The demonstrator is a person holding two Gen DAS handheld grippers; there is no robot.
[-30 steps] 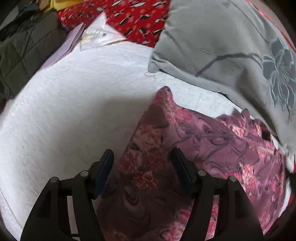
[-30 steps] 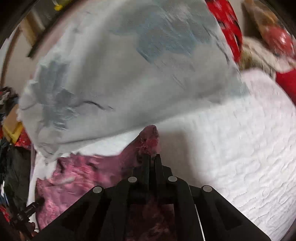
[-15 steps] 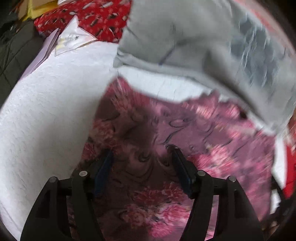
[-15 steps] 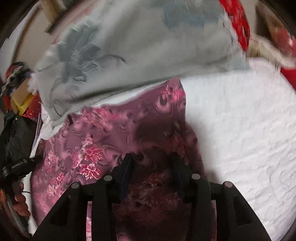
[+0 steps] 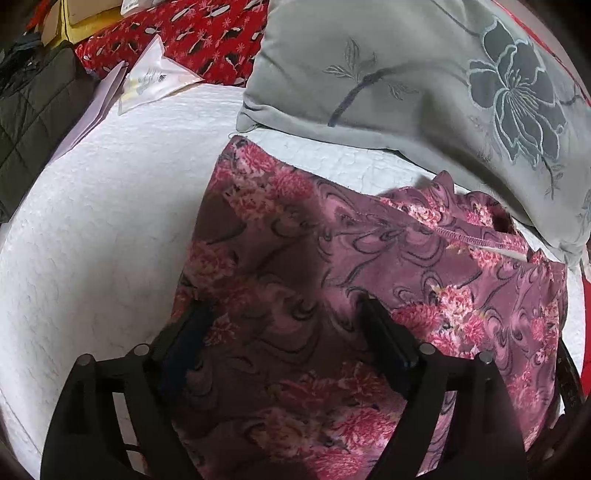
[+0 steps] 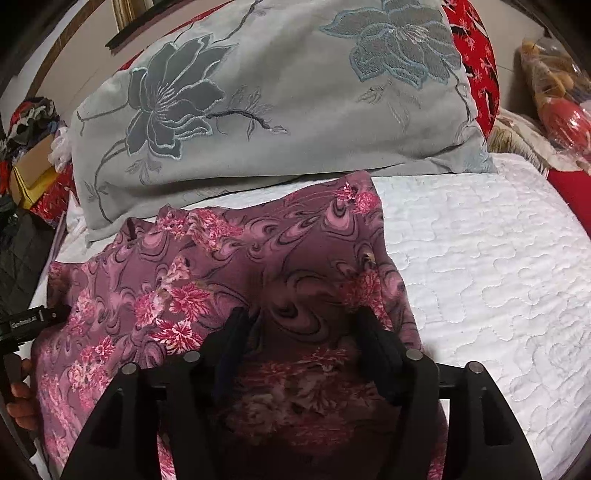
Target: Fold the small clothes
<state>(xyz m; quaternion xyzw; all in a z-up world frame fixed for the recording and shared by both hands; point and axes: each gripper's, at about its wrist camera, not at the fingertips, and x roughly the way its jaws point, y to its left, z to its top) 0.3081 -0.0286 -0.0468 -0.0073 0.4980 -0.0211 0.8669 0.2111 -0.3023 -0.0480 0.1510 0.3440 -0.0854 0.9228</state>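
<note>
A purple garment with pink flowers (image 5: 369, 266) lies spread flat on the white quilted bed cover (image 5: 92, 221), its far edge just short of a grey pillow. My left gripper (image 5: 284, 317) hovers over the garment's left part. Its jaws are opening, and the cloth lies under them without being pinched. In the right wrist view the same garment (image 6: 221, 266) fills the lower left. My right gripper (image 6: 304, 328) is above its right part, near the edge. Its jaws are opening too, with cloth beneath and nothing pressed between the pads. The left gripper (image 6: 22, 325) and the hand holding it show at the far left.
A grey pillow with embroidered flowers (image 6: 277, 92) lies along the far side of the garment. Red patterned fabric (image 5: 207, 33), a dark quilted jacket (image 5: 33, 110) and a plastic packet (image 5: 155, 79) sit at the back left. Bare white bed cover (image 6: 498, 258) extends to the right.
My right gripper was shut on a corner of the garment; it has let go and opened. The left jaws have widened. The garment now lies flat and spread.
</note>
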